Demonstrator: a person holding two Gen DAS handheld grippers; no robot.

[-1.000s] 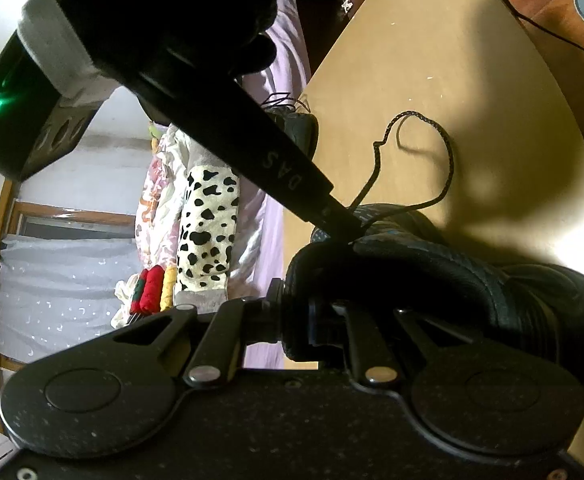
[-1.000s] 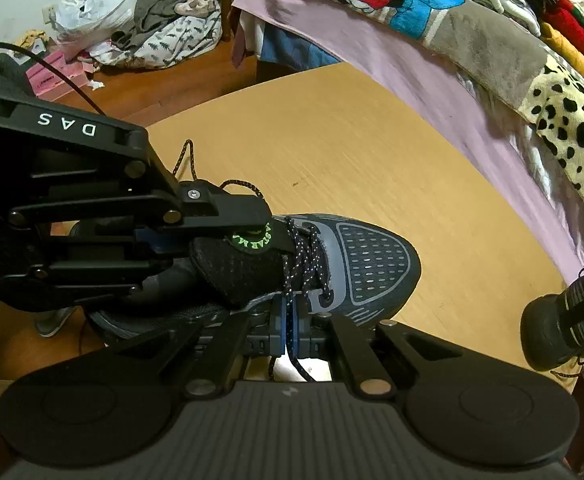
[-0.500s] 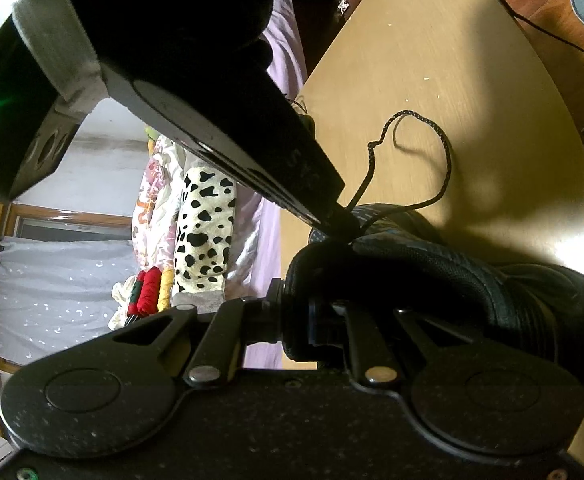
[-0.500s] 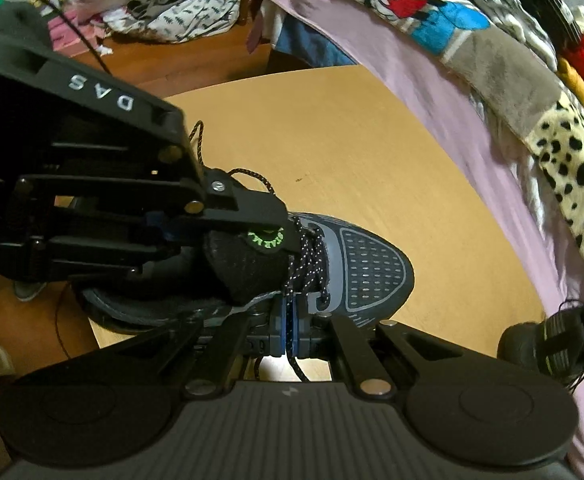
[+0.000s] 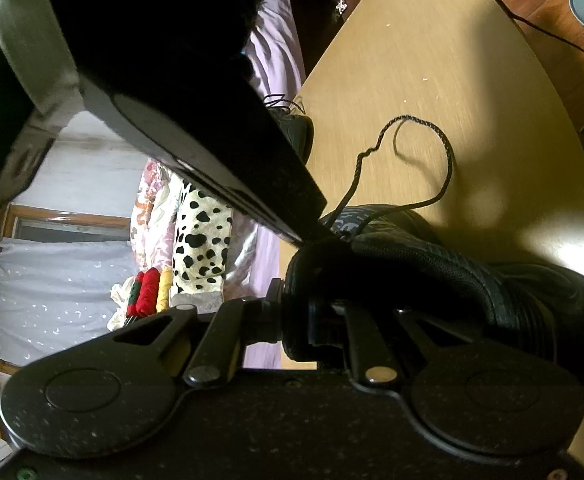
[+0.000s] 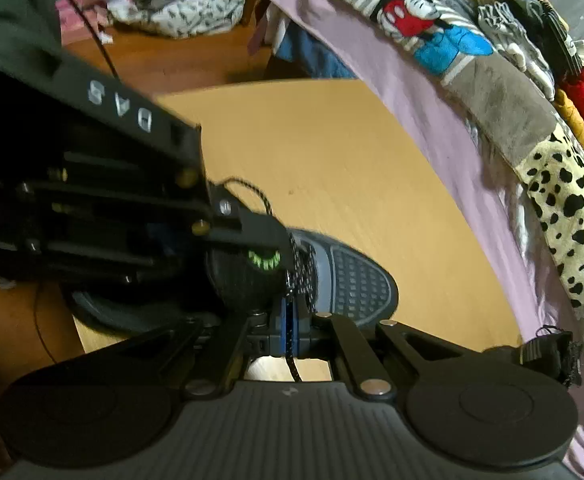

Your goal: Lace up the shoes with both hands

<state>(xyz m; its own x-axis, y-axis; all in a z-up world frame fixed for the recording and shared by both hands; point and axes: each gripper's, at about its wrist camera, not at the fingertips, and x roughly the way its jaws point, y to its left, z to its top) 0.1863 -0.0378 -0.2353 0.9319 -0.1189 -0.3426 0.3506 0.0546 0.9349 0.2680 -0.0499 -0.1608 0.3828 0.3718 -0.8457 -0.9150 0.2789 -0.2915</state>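
Left gripper (image 5: 320, 312) clamps the dark mesh shoe's (image 6: 348, 284) collar; right gripper (image 6: 290, 332) pinches the black speckled lace (image 6: 292, 354). Best drawn taut, shoe steadied on the tan surface (image 6: 352, 168).

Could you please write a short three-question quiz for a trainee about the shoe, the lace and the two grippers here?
1. True or false: the right gripper is shut on the lace.
2. Which part of the shoe does the left gripper clamp: A toe, B collar, C sole?
3. Where does the loose loop of lace lie?

Key: 1 true. 2 B. 3 On the table, beyond the shoe in the left wrist view.
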